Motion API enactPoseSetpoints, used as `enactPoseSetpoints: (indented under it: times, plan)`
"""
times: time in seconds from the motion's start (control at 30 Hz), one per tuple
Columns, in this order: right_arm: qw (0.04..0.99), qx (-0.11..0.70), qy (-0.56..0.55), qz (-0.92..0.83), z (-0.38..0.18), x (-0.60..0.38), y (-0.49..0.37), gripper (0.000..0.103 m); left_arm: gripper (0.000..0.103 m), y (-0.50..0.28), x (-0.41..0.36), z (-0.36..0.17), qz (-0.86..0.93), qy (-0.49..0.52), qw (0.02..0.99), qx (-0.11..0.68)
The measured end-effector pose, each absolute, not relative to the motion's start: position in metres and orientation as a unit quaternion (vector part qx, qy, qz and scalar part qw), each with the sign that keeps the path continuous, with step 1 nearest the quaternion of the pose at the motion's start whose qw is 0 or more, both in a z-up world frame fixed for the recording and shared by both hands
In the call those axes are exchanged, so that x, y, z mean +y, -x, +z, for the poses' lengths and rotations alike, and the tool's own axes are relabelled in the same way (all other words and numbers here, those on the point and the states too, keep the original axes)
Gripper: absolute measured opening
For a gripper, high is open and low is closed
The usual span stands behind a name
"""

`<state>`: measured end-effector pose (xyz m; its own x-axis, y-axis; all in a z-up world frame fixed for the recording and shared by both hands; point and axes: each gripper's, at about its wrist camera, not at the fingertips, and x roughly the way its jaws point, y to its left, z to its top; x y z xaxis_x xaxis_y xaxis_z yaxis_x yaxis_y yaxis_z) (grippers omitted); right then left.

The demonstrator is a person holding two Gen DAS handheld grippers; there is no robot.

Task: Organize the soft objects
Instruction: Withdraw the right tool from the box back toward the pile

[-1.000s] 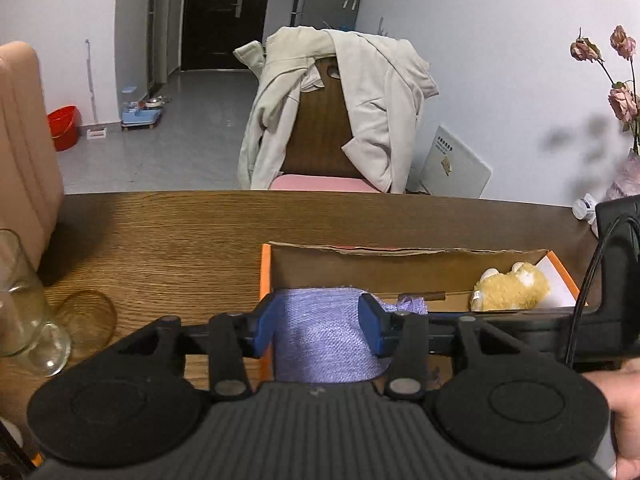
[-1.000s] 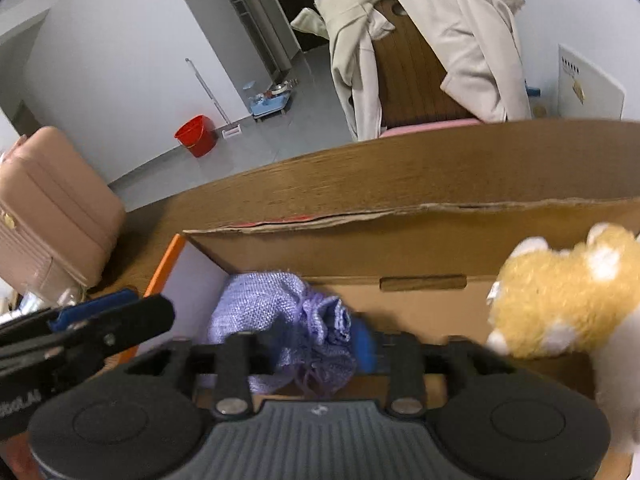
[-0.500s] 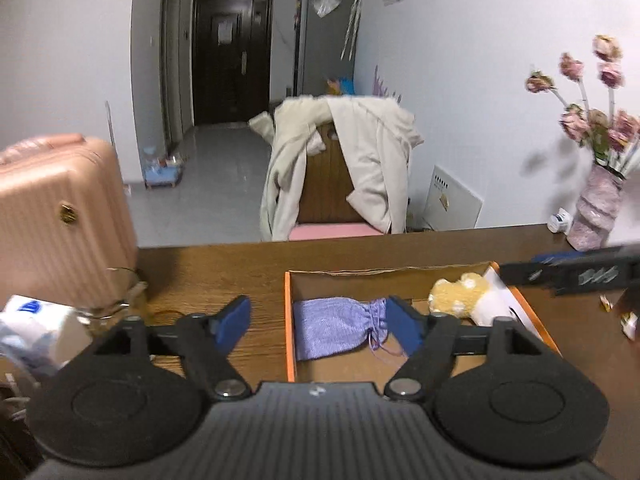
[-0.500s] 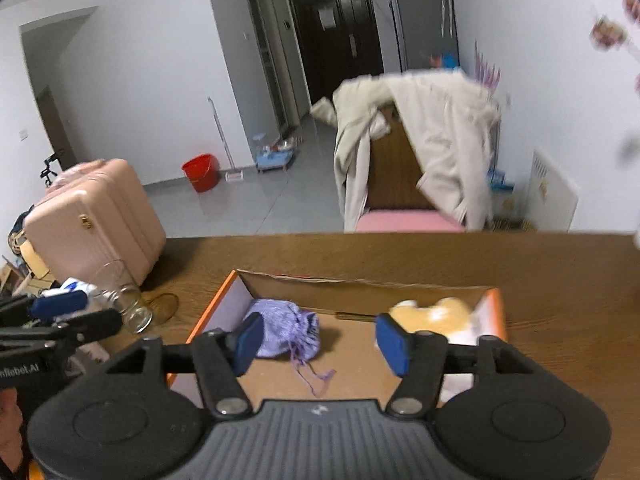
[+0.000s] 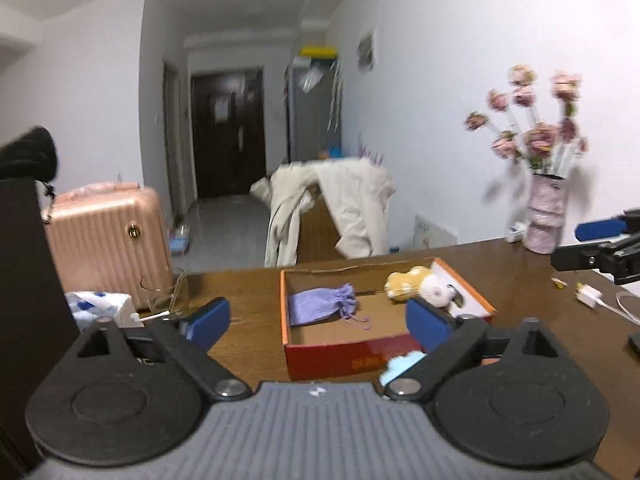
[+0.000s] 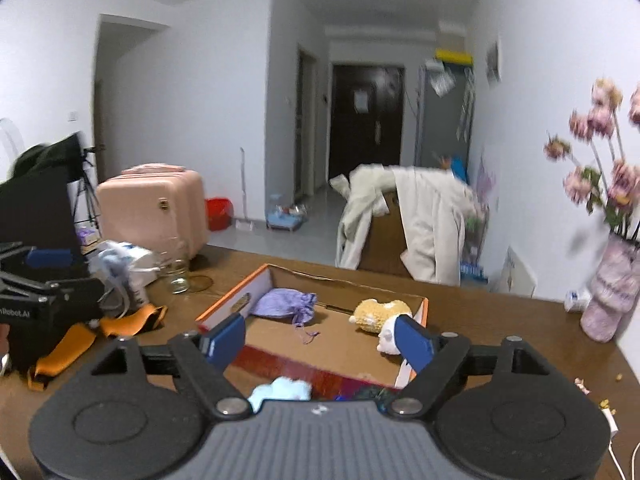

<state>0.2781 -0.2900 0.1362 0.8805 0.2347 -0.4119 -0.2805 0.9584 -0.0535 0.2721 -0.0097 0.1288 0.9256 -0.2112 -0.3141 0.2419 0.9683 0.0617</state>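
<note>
An orange-and-red cardboard box [image 5: 344,356] [image 6: 236,304] lies on the brown table. Inside it are a purple drawstring pouch [image 5: 320,308] [image 6: 286,304] at the left, and a yellow plush [image 5: 408,282] [image 6: 380,312] with a small white plush [image 5: 438,294] [image 6: 388,340] at the right. A light-blue soft piece [image 5: 400,364] [image 6: 280,390] sits on the table in front of the box. My left gripper [image 5: 318,322] and right gripper [image 6: 318,342] hover back from the box. Both sets of jaws are opening, with nothing between the pads.
A pink suitcase [image 5: 108,240] and a drinking glass [image 6: 178,276] are at the left, with a tissue pack [image 5: 100,308] and orange straps [image 6: 120,324]. A vase of flowers [image 5: 546,220] stands at the right. A chair draped with a coat [image 5: 332,208] is behind the table.
Both grippers have drawn back and up from the box and spread their jaws. The purple pouch, earlier between the pads, now lies free in the box.
</note>
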Motion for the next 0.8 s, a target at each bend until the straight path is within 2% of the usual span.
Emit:
enactPoseSetpoints:
  times: [0.1,0.2,0.4,0.57,0.8]
  plan:
    - [0.97,0.181,0.071,0.146,0.116,-0.28,-0.23,0.088,0.099,-0.222,-0.015,0.101,-0.111,-0.078,0.983,0.122]
    - [0.97,0.173,0.076,0.151,0.09,-0.267,-0.19,0.089,0.099,-0.181,-0.02,0.072,-0.111,-0.091,0.982,0.121]
    - [0.97,0.187,0.056,0.143,0.037,-0.249,-0.124,0.089,0.099,-0.115,-0.009,0.033,-0.111,-0.044,0.983,0.137]
    - [0.958,0.24,0.003,0.158,0.009,-0.25,-0.113,0.088,0.099,-0.107,0.0,0.021,-0.1,-0.036,0.981,0.164]
    - [0.96,0.24,-0.005,0.143,0.003,-0.251,-0.125,0.088,0.099,-0.131,0.001,0.021,-0.094,-0.024,0.98,0.173]
